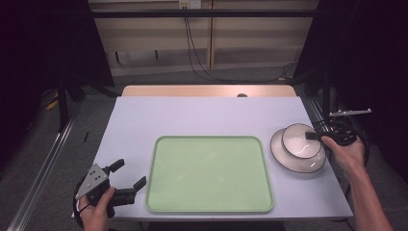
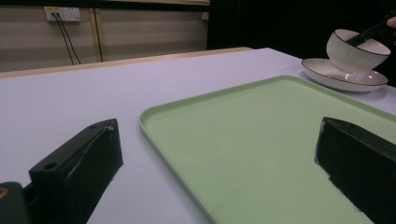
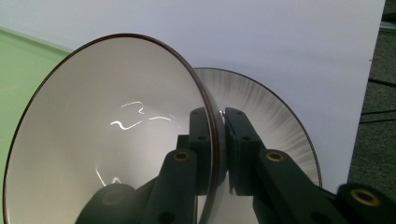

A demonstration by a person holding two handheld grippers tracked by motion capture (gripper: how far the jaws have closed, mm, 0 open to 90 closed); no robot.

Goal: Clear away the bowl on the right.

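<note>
Right gripper view: my right gripper (image 3: 218,140) clamps bowl (image 3: 107,130) rim, one jaw inside, one outside, above plate (image 3: 275,112). My left gripper (image 1: 126,176) gapes, nothing held, beside green tray (image 1: 209,204).

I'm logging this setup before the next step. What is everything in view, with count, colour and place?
Bowl: one, white with dark rim, right of the tray, over the plate, rim pinched by the right claw.
Plate: one, white with dark rim, on the table's right side.
Tray: one, pale green, table centre, empty.
Table: one, pale lilac top.
Cables: black, hanging at the back wall.
Left claw: one, black, open, at the table's near left corner.
Right claw: one, black, shut on the bowl's rim.
</note>
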